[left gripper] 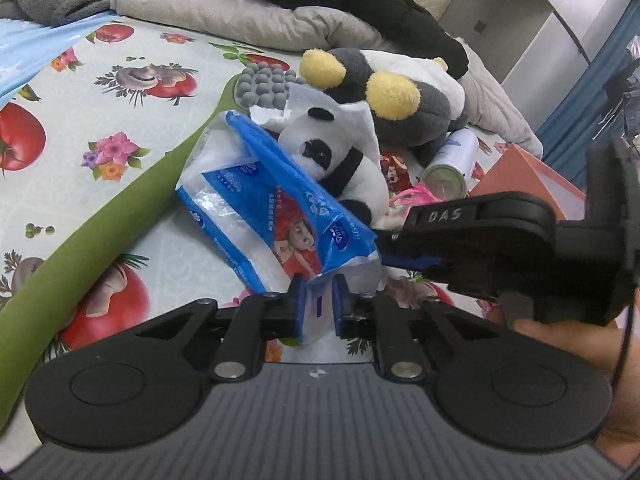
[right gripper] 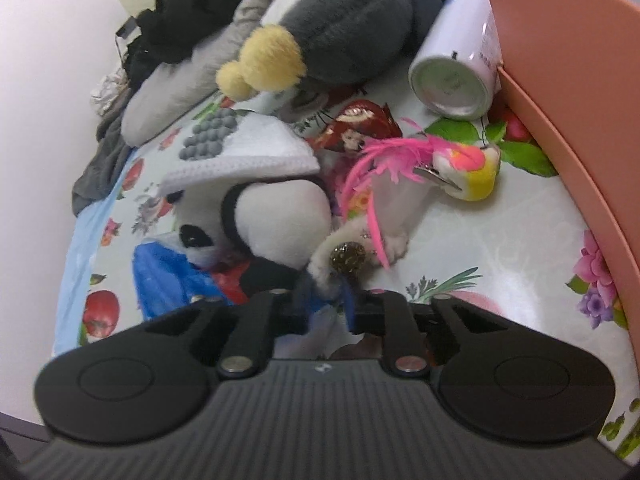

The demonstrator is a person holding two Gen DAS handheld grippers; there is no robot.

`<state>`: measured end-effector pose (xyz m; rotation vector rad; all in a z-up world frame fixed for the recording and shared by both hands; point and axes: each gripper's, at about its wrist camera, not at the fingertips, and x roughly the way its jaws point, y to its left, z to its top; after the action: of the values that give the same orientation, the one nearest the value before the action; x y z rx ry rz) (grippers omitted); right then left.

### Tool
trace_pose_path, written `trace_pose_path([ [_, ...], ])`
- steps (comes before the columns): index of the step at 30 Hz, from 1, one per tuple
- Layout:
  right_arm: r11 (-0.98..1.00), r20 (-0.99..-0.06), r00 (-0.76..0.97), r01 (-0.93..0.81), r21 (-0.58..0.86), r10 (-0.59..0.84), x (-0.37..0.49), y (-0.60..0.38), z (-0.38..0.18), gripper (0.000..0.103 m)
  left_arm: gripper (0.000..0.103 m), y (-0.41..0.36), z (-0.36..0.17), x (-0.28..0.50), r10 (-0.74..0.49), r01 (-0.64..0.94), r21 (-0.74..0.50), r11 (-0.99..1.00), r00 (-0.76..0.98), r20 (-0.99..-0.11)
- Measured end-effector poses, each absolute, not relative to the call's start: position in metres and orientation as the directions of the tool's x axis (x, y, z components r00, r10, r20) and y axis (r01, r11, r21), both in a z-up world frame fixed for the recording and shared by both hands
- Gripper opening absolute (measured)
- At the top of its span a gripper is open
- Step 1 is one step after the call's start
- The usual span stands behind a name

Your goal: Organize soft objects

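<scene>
Nearest the left wrist camera, the left gripper (left gripper: 318, 304) has its blue fingers (left gripper: 297, 300) pinching the lower edge of a blue-and-white tissue pack (left gripper: 256, 200), which lies on the flower-and-tomato printed surface (left gripper: 80, 120). From the right edge of this view the right gripper (left gripper: 394, 246) reaches in, its fingers pressed onto the pack's right corner; a hand (left gripper: 580, 344) holds it. Beside the pack lie a green foam piece (left gripper: 120, 220) and a panda plush (left gripper: 340, 148); behind that, a grey-and-yellow plush (left gripper: 400, 88), a white can (left gripper: 452, 164), an orange box (left gripper: 528, 180), and grey bedding (left gripper: 224, 4).

Only the right wrist view shows a pink-feathered toy (right gripper: 460, 164) and a glittery bead (right gripper: 346, 256) just beyond the right gripper's (right gripper: 326, 300) nearly shut fingers (right gripper: 352, 304). What they grip is blurred here. The panda plush (right gripper: 276, 216), under a white cloth (right gripper: 248, 152), appears from behind.
</scene>
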<state>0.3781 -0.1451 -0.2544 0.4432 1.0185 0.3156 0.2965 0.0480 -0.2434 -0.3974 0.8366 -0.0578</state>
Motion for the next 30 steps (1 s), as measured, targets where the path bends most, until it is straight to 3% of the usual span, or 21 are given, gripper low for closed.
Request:
trace_pose_path([
  [9, 0.885, -0.73, 0.529, -0.097, 0.455, 0.433, 0.358, -0.149, -0.23, 0.01, 0.004, 0.049, -0.229, 0.282, -0.217, -0.097, -0.389, 0.916, 0.695, -0.685],
  [30, 0.906, -0.76, 0.494, -0.196, 0.375, 0.422, 0.222, -0.169, -0.194, 0.01, 0.003, 0.055, -0.199, 0.148, -0.258, -0.094, -0.415, 0.905, 0.654, -0.711],
])
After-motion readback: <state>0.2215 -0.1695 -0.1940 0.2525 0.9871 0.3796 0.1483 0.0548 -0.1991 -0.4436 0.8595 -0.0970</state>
